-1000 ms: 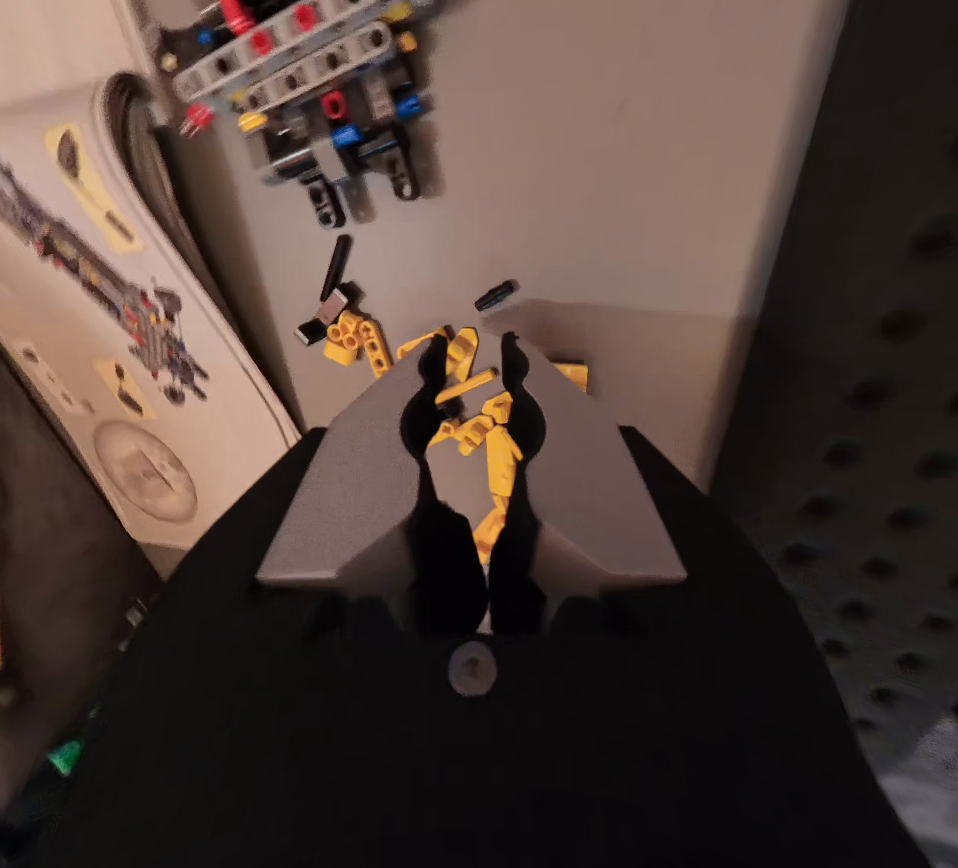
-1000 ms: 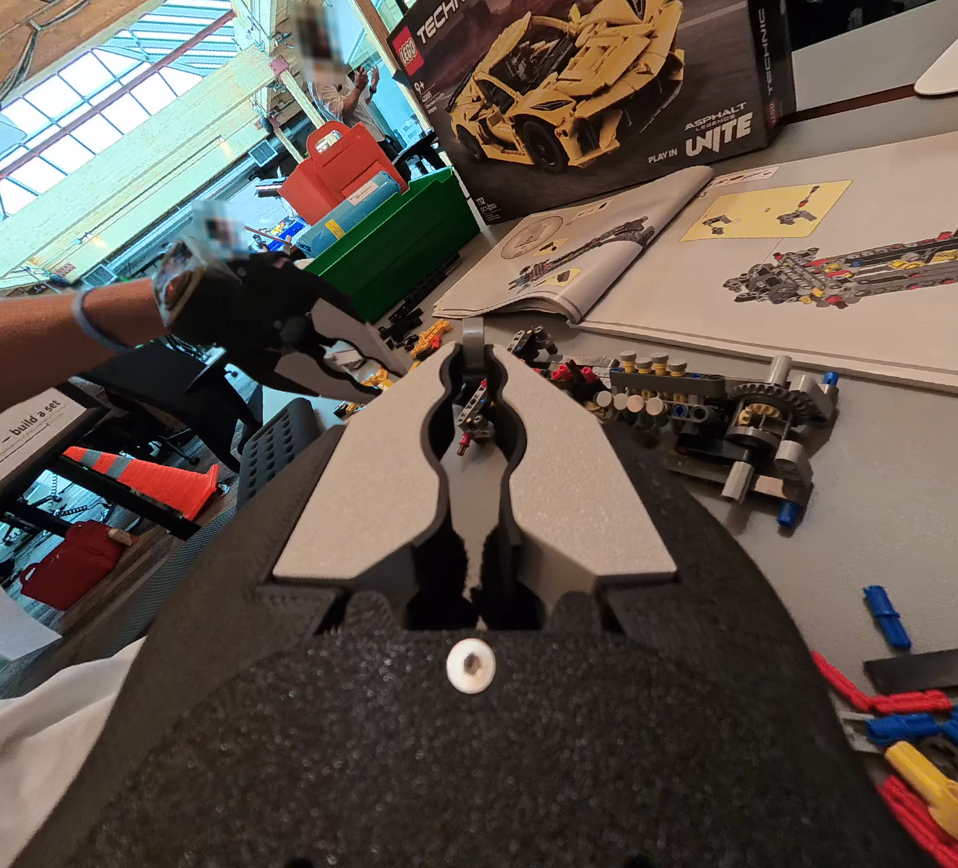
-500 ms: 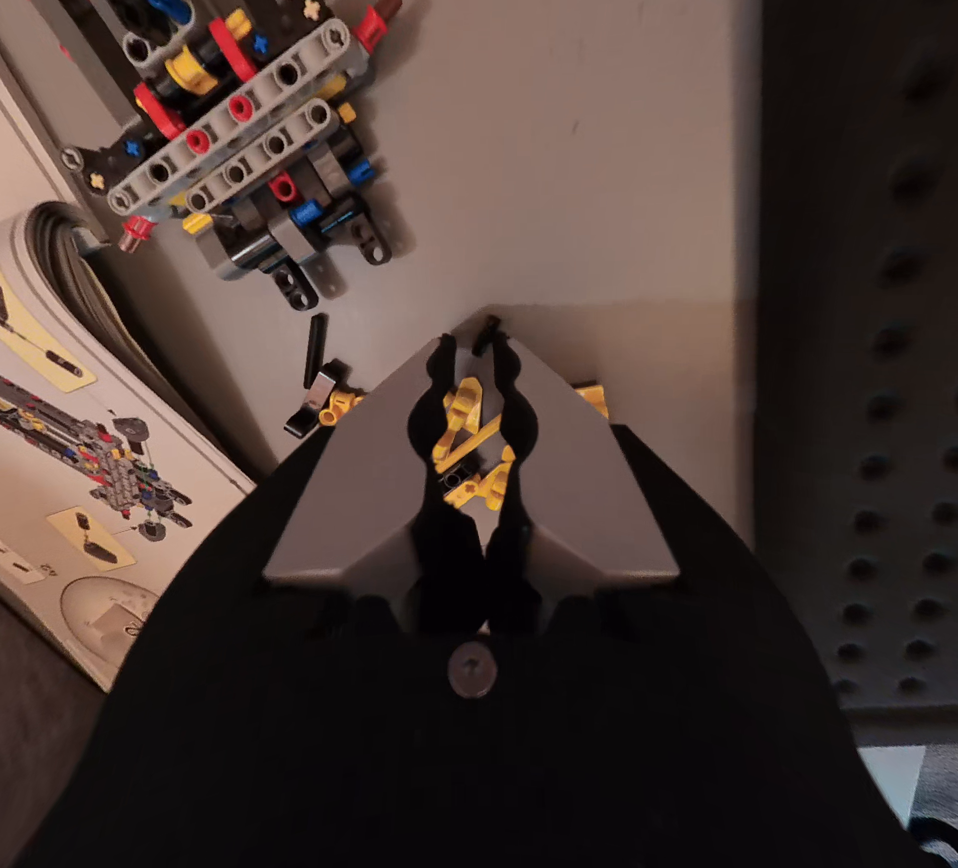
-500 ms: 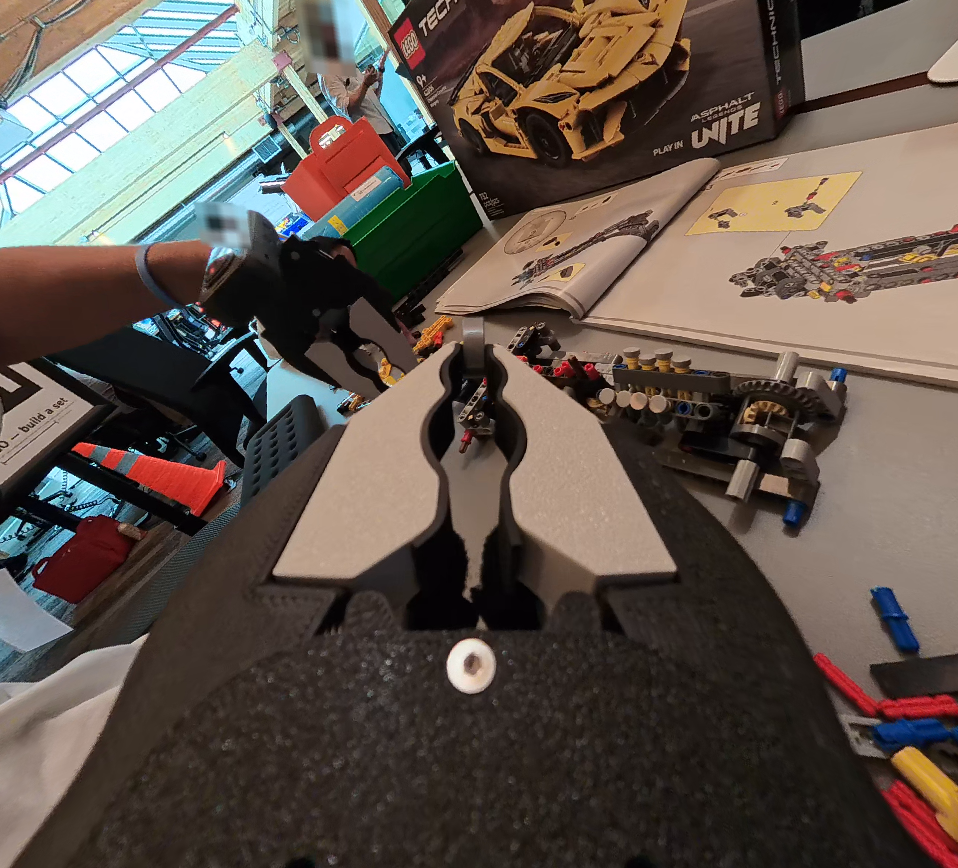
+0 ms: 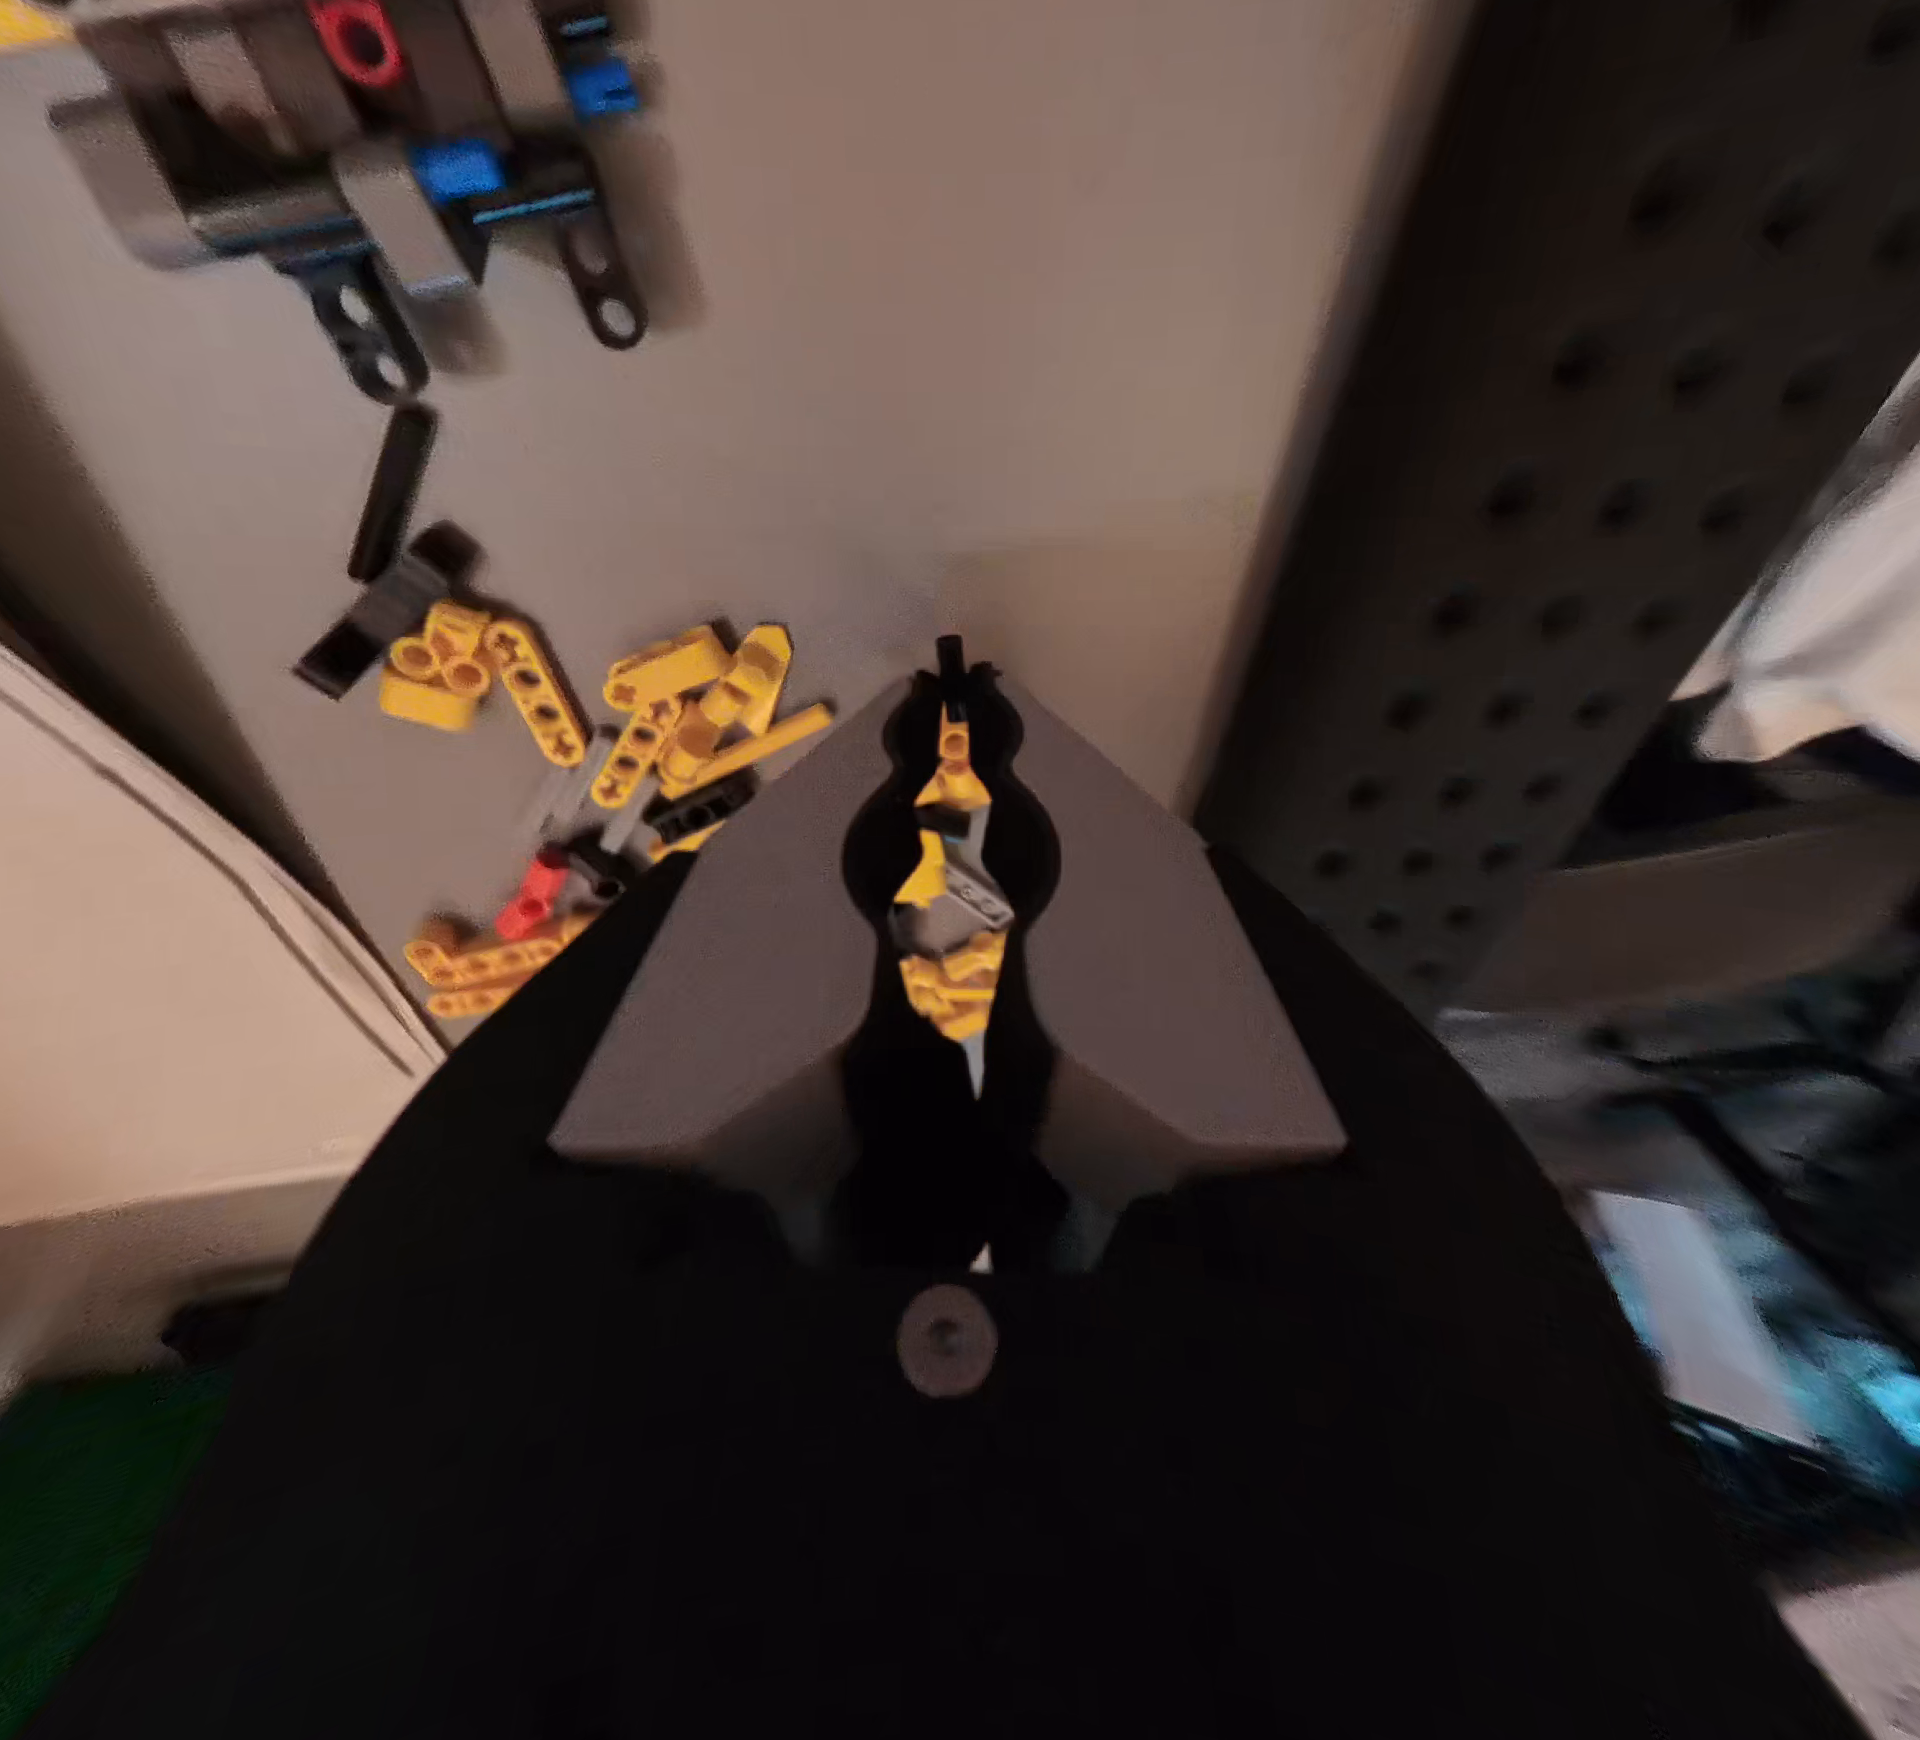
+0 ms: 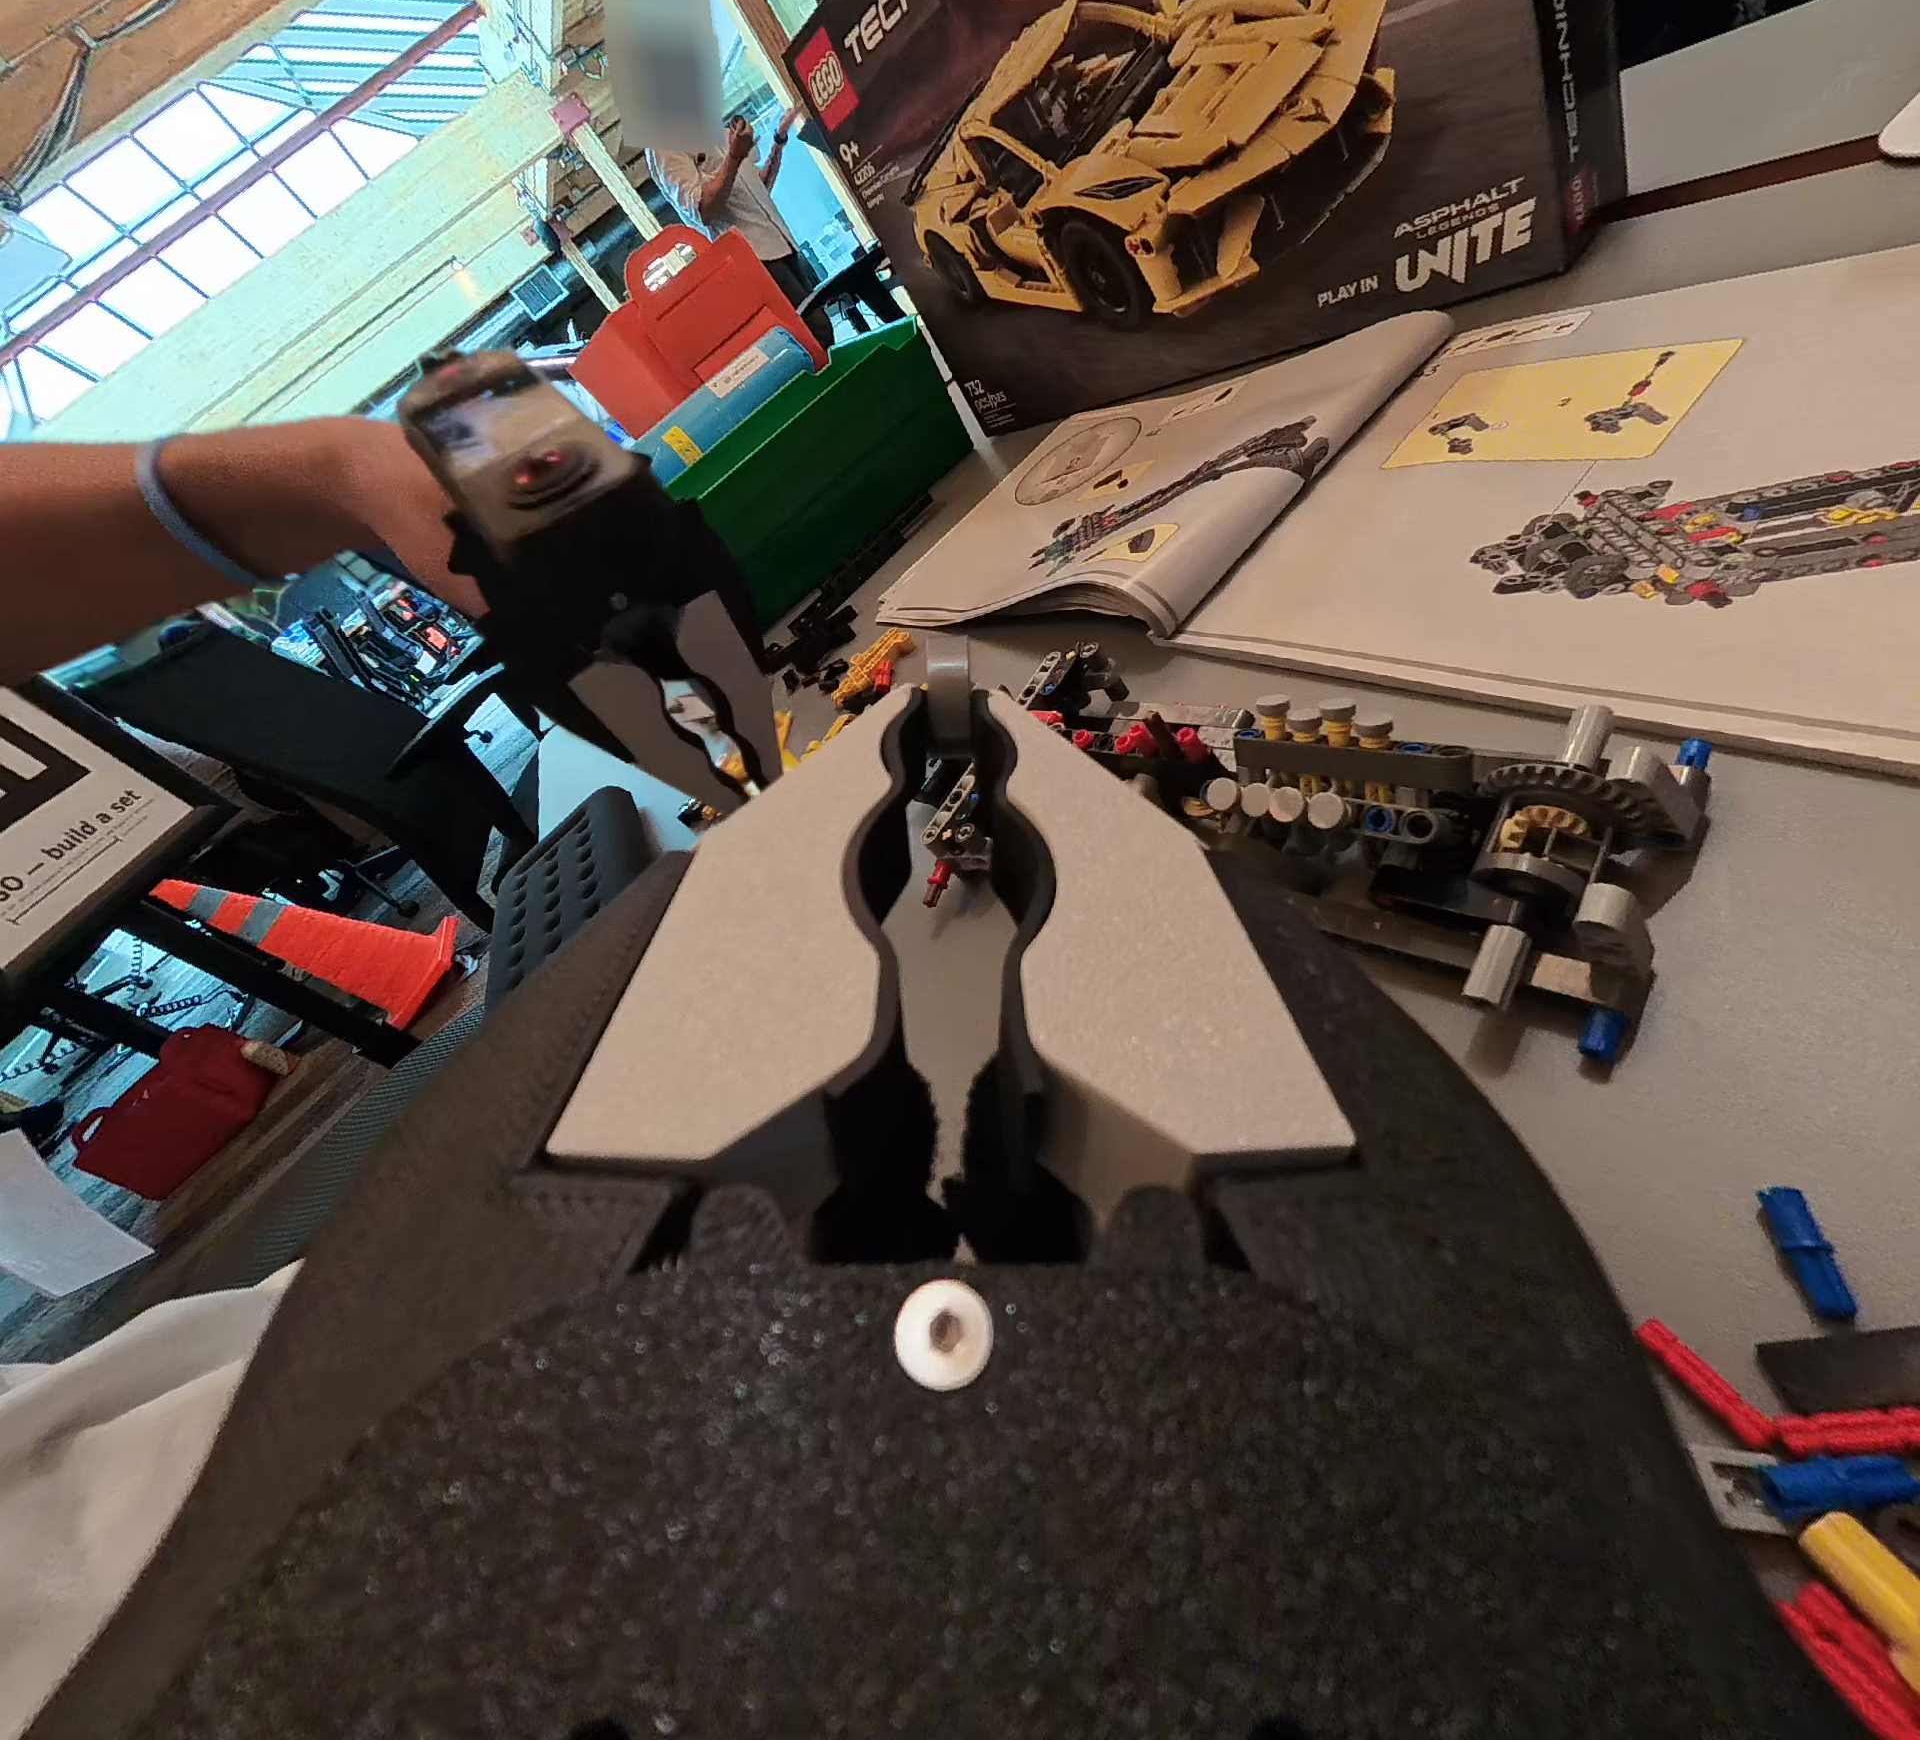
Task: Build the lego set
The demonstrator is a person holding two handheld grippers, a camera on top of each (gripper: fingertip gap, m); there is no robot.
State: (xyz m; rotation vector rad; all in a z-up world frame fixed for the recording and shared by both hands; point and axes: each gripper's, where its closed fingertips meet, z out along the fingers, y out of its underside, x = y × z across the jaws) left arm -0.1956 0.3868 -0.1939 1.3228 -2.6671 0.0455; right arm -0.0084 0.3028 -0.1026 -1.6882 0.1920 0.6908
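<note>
**Left gripper has a black pin, right one holds a grey piece**

Left gripper [image 5: 951, 682] sits nearly closed with a small black pin [image 5: 948, 660] pinched right at its tips, poking out past them. It hangs over the pile of yellow Technic pieces [image 5: 665, 734] on the grey table [image 5: 987, 236], near the table's edge. Right gripper [image 6: 948, 703] is pressed in on a small grey piece [image 6: 948, 680] held upright between its tips.

My read: this is a parts-fetching step. The pin looks freshly picked and needs to go over to the chassis [image 6: 1434, 817], the half-built grey frame with the gear and the row of pegs. Next move is probably carrying it across and lining it up with a beam hole, which needs a straight push since the grip on it is so thin. It could easily twist or pop out.

What each view gives you:
- Left wrist view is blurry but shows the pin, the yellow pile and only one end of the chassis [image 5: 343, 80]. No box, and just a blank corner of the booklet.
- Right wrist view shows the open instruction booklet [image 6: 1351, 527], the set box [image 6: 1195, 111] with the yellow car, the full chassis, loose blue and red pins [image 6: 1808, 1472] at lower right, and the left gripper [image 6: 675, 714] from outside, angled down at the table. You can't see the pin from there.
</note>
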